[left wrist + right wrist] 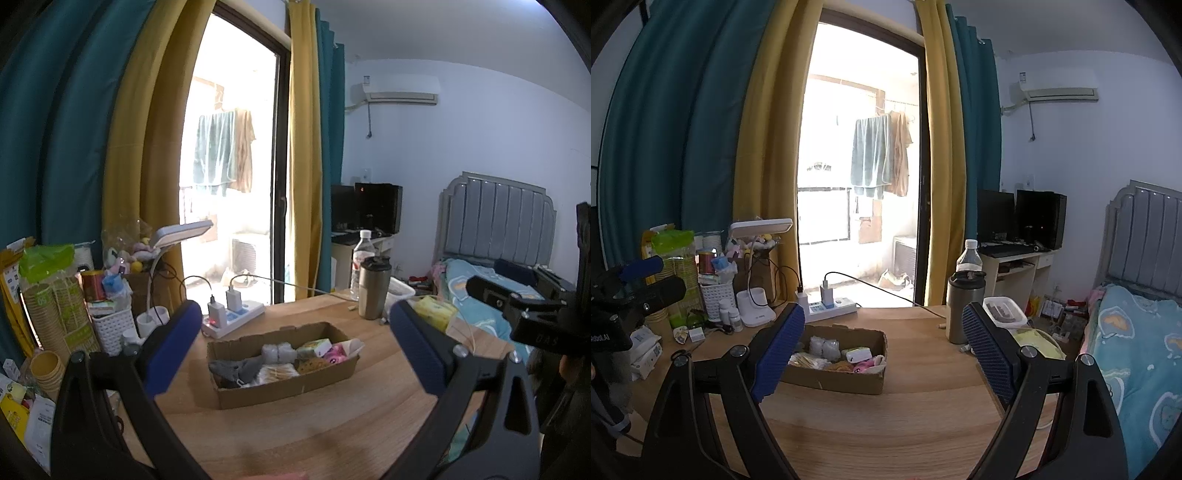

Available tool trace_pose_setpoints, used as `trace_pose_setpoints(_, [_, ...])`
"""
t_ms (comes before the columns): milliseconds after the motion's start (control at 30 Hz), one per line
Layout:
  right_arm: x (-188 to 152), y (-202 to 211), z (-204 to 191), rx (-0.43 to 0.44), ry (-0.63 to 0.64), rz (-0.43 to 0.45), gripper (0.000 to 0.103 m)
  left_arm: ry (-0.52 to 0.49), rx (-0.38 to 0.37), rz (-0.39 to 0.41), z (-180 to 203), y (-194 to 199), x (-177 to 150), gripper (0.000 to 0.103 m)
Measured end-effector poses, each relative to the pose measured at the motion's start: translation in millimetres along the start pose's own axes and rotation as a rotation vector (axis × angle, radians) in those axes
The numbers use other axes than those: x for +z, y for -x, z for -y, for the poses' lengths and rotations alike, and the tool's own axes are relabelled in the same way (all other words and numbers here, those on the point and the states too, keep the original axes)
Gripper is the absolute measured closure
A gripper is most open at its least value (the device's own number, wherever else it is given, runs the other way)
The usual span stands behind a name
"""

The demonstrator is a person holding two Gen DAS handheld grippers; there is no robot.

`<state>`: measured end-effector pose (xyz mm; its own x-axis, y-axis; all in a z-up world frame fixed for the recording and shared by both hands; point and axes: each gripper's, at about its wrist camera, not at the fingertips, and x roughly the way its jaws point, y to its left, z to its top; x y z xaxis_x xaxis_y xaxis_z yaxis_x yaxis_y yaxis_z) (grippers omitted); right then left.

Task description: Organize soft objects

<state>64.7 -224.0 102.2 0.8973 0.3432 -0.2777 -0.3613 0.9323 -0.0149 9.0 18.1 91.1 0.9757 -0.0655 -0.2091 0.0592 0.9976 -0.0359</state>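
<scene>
- On the wooden table [332, 424], the cardboard box [284, 384] corrals the soft items [277, 356], keeping them contained.
- Left gripper [295, 325] and right gripper [882, 325] hover spread wide, empty, likely poised for reaching.

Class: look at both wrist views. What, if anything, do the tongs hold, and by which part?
Nothing. The left tongs and right tongs are both open and empty, short of the box.

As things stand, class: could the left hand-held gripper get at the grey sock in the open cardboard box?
Probably yes. The left hand-held gripper is open, the cardboard box has no lid, and the grey sock lies on top at its near end.
</scene>
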Motion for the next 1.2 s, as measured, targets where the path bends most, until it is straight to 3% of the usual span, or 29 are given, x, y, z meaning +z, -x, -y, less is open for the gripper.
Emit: trace_pose_setpoints(1200, [-6.5, -6.9, 3.6, 0.008, -0.001, -0.027, 0.013, 0.003, -0.016, 0.0, 3.0, -1.0, -4.3, 0.001])
